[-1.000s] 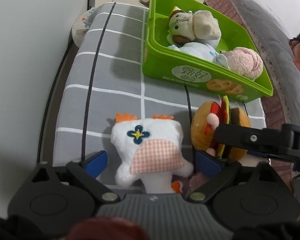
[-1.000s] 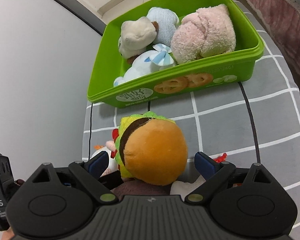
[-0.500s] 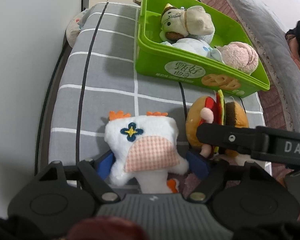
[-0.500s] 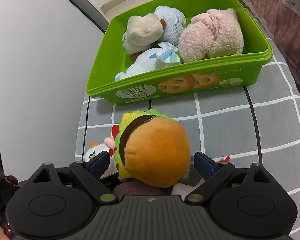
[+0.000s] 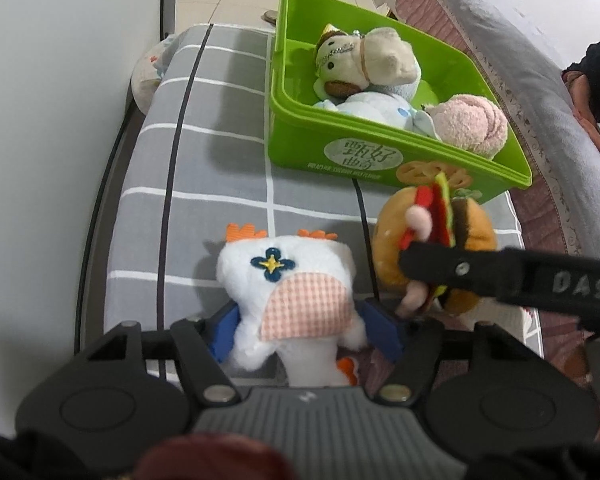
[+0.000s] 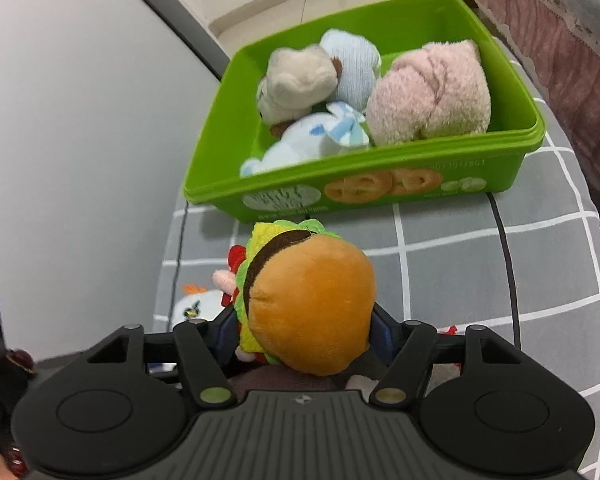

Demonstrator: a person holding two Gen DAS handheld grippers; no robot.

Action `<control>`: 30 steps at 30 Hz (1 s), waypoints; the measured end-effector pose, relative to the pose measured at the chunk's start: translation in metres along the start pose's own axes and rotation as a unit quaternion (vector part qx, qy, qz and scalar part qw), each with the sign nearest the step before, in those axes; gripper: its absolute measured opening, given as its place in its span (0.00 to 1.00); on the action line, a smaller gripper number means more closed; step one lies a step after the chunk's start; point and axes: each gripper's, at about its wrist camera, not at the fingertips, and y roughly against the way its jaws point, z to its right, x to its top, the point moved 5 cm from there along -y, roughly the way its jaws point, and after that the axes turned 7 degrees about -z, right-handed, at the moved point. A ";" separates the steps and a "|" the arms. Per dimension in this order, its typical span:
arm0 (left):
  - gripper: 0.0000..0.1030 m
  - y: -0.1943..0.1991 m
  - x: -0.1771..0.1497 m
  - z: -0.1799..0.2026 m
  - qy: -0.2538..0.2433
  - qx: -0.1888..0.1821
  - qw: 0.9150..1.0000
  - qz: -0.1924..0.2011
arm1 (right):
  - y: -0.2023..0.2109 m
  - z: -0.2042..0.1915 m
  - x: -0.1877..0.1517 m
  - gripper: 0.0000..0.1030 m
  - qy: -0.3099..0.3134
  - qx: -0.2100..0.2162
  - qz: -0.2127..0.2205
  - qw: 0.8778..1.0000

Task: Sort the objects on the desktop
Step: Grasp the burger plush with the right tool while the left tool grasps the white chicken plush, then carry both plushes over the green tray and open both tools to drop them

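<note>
From the left wrist, the left gripper [image 5: 298, 330] has its blue fingers [image 5: 225, 330] closing on the white plush duck [image 5: 290, 294], which sits between them on the grey checked cover [image 5: 204, 176]. The pads already press into its fleecy sides below the pink gingham bill. It looks feather-light and very soft, so I'd expect it to squash rather than resist; a hold low on the narrow body is likely to let the big head flop forward. Gripping across the fuller part of the head would seem steadier. Just to its right stands the plush hamburger [image 5: 434, 248], with a black finger of the other gripper crossing in front of it. Beyond both is the green bin [image 5: 296, 140], already holding a cream toy, a pale blue one and a pink one.

From the right wrist, the right gripper [image 6: 304, 330] is closing its fingers [image 6: 382, 330] around the hamburger [image 6: 308, 300], and the pads meet its flanks on both sides. The orange bun is plump, smooth and springy, so it could squirt out if pinched near the rounded top; its felt layers give a softer middle band that should hold better. The green bin [image 6: 380, 192] lies near, straight ahead, with bare room left along its front wall. The duck [image 6: 198, 306] peeks out at the left, close beside the hamburger.
</note>
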 end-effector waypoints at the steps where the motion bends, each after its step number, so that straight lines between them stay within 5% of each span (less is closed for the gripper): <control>1: 0.63 0.001 0.001 0.000 -0.001 0.002 1.000 0.004 | 0.003 0.000 0.001 0.63 -0.001 0.003 0.004 1.000; 12: 0.63 0.023 0.008 0.014 -0.025 0.014 0.998 0.057 | 0.033 0.011 0.010 0.63 -0.023 0.016 0.042 0.999; 30: 0.63 0.049 0.017 0.034 -0.022 -0.037 0.995 0.094 | 0.076 0.046 0.016 0.63 -0.064 0.007 0.094 0.993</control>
